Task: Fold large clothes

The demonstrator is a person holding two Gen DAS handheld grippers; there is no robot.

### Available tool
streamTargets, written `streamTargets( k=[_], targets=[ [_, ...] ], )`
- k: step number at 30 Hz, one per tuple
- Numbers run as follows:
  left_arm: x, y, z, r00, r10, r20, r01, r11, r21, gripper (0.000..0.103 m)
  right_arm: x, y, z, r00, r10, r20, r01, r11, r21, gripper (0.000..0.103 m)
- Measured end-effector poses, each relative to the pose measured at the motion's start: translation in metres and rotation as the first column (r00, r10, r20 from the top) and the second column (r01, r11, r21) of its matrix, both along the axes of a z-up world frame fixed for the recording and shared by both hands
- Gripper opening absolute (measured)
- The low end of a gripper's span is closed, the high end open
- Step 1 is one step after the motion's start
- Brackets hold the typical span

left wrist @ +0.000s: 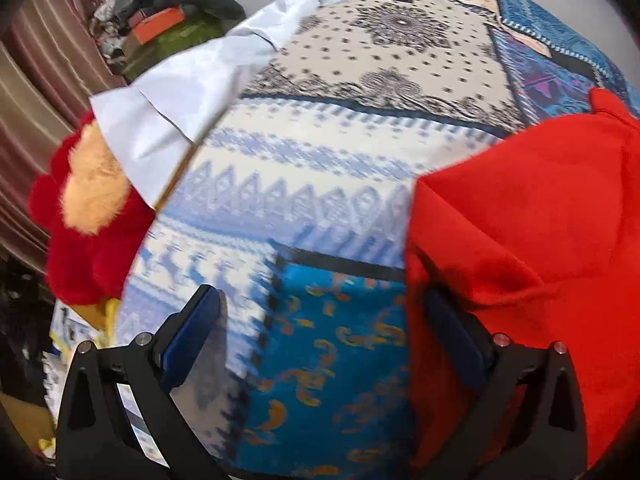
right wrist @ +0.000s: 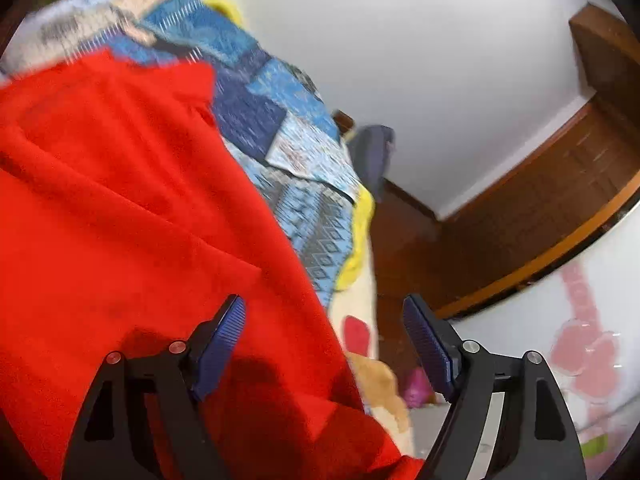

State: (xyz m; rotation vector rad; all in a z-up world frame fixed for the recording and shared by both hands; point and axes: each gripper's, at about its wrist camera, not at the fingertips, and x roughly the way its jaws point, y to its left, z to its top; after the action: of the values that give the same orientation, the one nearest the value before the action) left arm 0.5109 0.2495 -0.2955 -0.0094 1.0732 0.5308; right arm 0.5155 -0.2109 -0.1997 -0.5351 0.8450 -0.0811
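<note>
Both spread, the left gripper (left wrist: 320,320) and right gripper (right wrist: 324,336) overhang a red garment (right wrist: 120,200) (patchwork bedspread (left wrist: 320,160) beneath).

The bright red cloth garment (left wrist: 540,208) runs off the right and bottom edges of the left wrist view and hides the bed cover beneath it; in the right wrist view it runs off the left and bottom edges, so its shape cannot be told. The blue and cream patchwork bed cover (left wrist: 320,152) is smeared by motion blur, its small prints unreadable. The red and tan plush toy (left wrist: 88,216) at the bed's left edge lies partly under a white sheet (left wrist: 160,120). The heap of clutter (left wrist: 160,20) beyond the bed's far-left corner is too blurred to identify. The small pink thing (right wrist: 418,388) on the floor is also unclear.
</note>
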Motion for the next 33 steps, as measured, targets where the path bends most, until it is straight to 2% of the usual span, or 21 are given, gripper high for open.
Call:
streamTargets(
  k=[3, 5, 8, 10, 13, 15, 17, 22, 26, 28, 31, 33],
  targets=[
    [0.004, 0.01, 0.006, 0.999, 0.021, -0.033, -0.018, 0.995, 0.096, 0.101, -0.013, 0.018, 0.025, 0.997, 0.082, 0.014, -0.083, 0.987, 0.141, 0.082],
    [0.002, 0.015, 0.012, 0.999, 0.017, -0.04, -0.013, 0.996, 0.083, 0.092, -0.016, 0.038, 0.032, 0.99, 0.139, 0.001, -0.136, 0.966, 0.219, 0.09],
    [-0.009, 0.012, 0.03, 0.998, -0.051, -0.021, 0.052, 0.997, 0.049, 0.09, -0.018, 0.071, 0.031, 0.975, 0.221, -0.031, -0.2, 0.926, 0.321, 0.091],
    [-0.02, 0.003, 0.045, 0.994, -0.108, 0.02, 0.108, 0.993, 0.039, 0.09, -0.013, 0.091, 0.021, 0.967, 0.248, -0.066, -0.205, 0.902, 0.38, 0.091],
    [-0.037, -0.022, 0.064, 0.973, -0.211, 0.091, 0.214, 0.977, -0.025, 0.09, -0.007, 0.115, -0.005, 0.949, 0.274, -0.157, -0.181, 0.879, 0.44, 0.091],
    [-0.046, -0.038, 0.069, 0.956, -0.268, 0.117, 0.278, 0.957, -0.083, 0.09, 0.0, 0.129, -0.03, 0.927, 0.279, -0.252, -0.148, 0.887, 0.437, 0.091],
    [-0.054, -0.057, 0.064, 0.944, -0.311, 0.107, 0.323, 0.939, -0.119, 0.09, 0.002, 0.133, -0.05, 0.911, 0.267, -0.315, -0.122, 0.903, 0.411, 0.091],
    [-0.068, -0.088, 0.028, 0.932, -0.36, 0.048, 0.363, 0.914, -0.18, 0.09, -0.017, 0.118, -0.054, 0.895, 0.295, -0.335, -0.137, 0.896, 0.423, 0.091],
    [-0.074, -0.098, 0.001, 0.936, -0.351, -0.039, 0.338, 0.923, -0.183, 0.09, -0.032, 0.099, -0.042, 0.89, 0.3, -0.342, -0.136, 0.892, 0.431, 0.091],
    [-0.082, -0.097, -0.002, 0.945, -0.324, -0.05, 0.308, 0.93, -0.2, 0.09, -0.038, 0.08, -0.028, 0.897, 0.299, -0.325, -0.127, 0.879, 0.459, 0.091],
    [-0.1, -0.097, 0.006, 0.95, -0.313, -0.019, 0.298, 0.922, -0.248, 0.09, -0.053, 0.049, -0.006, 0.917, 0.27, -0.293, -0.088, 0.855, 0.512, 0.091],
    [-0.108, -0.1, 0.016, 0.95, -0.313, -0.014, 0.299, 0.92, -0.254, 0.09, -0.061, 0.023, 0.01, 0.933, 0.234, -0.272, -0.049, 0.835, 0.548, 0.091]
  ],
)
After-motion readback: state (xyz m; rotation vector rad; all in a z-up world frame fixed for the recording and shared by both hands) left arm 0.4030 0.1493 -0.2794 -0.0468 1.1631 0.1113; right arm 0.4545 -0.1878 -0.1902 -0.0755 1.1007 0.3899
